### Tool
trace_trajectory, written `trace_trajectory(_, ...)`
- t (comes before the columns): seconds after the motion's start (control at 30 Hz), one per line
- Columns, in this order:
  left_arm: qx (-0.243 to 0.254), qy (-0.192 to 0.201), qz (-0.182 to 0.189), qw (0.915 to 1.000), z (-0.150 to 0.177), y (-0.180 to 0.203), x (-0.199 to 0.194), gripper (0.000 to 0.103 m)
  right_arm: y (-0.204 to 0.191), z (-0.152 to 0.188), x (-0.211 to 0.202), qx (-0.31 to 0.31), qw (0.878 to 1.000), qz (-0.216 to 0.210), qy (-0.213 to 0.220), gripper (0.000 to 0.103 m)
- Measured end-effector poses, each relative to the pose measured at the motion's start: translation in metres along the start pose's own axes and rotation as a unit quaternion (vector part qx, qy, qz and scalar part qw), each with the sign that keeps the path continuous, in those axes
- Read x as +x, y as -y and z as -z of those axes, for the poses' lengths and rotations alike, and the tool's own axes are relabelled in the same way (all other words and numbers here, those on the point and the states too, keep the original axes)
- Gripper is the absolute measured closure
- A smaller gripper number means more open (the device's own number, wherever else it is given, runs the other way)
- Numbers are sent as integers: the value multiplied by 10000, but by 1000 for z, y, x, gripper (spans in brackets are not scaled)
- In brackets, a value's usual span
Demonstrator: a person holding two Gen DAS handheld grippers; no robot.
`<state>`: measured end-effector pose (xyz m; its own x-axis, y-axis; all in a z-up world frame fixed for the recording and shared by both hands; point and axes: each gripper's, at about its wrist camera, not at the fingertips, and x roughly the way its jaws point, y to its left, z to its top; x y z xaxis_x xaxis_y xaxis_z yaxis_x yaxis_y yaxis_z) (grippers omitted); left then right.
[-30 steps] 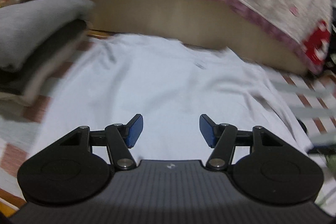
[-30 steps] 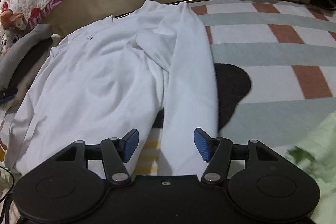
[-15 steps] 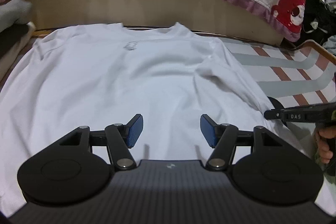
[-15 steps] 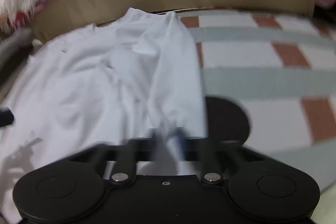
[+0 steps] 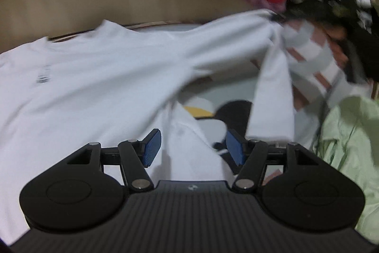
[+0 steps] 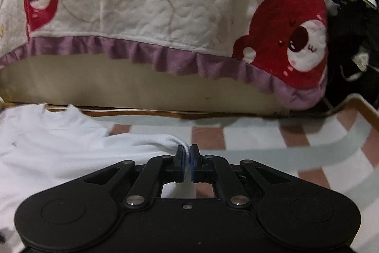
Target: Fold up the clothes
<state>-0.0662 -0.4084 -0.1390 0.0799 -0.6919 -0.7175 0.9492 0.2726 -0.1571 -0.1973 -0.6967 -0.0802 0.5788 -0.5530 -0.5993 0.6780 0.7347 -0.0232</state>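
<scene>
Left tool (image 5: 193, 149) spread as before, above white shirt (image 5: 94, 91) on the bed. Right tool (image 6: 187, 158), spread a second ago, now pinches the sleeve (image 6: 151, 141), lifted off the checked sheet (image 6: 260, 134).

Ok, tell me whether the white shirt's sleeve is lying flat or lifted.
Lifted. The right claw is shut on the sleeve, which hangs off the mat, pulled out from the white shirt.

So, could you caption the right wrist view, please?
Right gripper pinching the white shirt's sleeve below a bear-print quilt.
</scene>
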Motion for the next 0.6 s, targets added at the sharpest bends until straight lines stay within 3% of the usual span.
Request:
trace_trajectory(0.1, 70, -326, -313, 9990, 1, 9, 19, 42, -1, 6, 26, -361, 9993, 133, -28, 98)
trace_trajectory(0.17, -277, -476, -269, 9981, 4, 2, 26, 42, -5, 11, 41, -713, 9968, 312, -175, 96)
trace_trajectory(0.2, -488, -555, -251, 9969, 6, -3, 29, 42, -2, 13, 45, -568, 9976, 260, -287, 95)
trace_trajectory(0.3, -924, -655, -267, 9932, 12, -16, 30, 42, 17, 18, 39, 306, 9980, 14, -548, 71)
trace_trajectory(0.33, -982, -695, -279, 9923, 14, -19, 29, 42, 23, 21, 31, 621, 9964, 12, -582, 56)
trace_trajectory(0.4, -1178, -884, -285, 9887, 19, -23, 29, 44, 25, 33, 6, 786, 9949, 235, -583, 54)
trace_trajectory(0.43, -1332, -970, -276, 9860, 21, -26, 27, 45, 16, 41, -9, 452, 9969, 358, -536, 53)
trace_trajectory(0.47, -1532, -963, -247, 9832, 23, -27, 24, 56, 7, 49, -23, 117, 9977, 467, -488, 51)
trace_trajectory(0.5, -1647, -971, -170, 9814, 25, -28, 22, 82, -4, 58, -37, -215, 9981, 370, -437, 51)
trace_trajectory(0.53, -1637, -999, -98, 9814, 26, -26, 22, 92, -14, 68, -50, -533, 9975, 247, -389, 51)
trace_trajectory(0.57, -1571, -974, -82, 9827, 28, -22, 22, 103, -23, 79, -61, -661, 9967, -253, -401, 50)
trace_trajectory(0.6, -1507, -930, -46, 9842, 31, -19, 23, 103, -32, 91, -72, -786, 9932, -752, -412, 48)
